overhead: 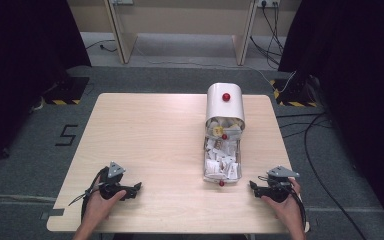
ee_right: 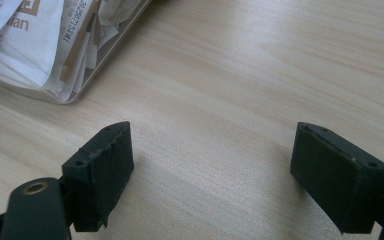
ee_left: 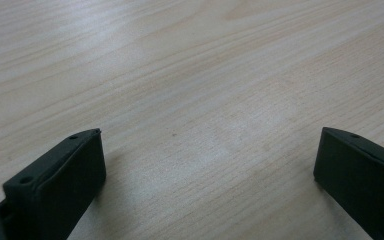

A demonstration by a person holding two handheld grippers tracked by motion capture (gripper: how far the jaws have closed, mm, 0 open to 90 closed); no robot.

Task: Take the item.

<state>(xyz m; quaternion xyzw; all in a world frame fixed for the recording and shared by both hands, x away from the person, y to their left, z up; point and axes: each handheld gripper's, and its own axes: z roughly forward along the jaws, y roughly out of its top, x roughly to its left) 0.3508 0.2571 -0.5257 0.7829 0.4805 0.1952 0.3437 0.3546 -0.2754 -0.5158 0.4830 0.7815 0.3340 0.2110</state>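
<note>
I rest both grippers on the table: left gripper spread, empty; right gripper spread, empty, just right of the packet-filled drawer.

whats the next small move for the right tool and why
Probably ease the right tool forward and a little inward toward the red knob at the near end of the pulled-out clear drawer. Its jaws stand open over bare table with nothing between them, and the drawer, full of white packets, lies just beside it, its corner showing in the right gripper view.
</note>
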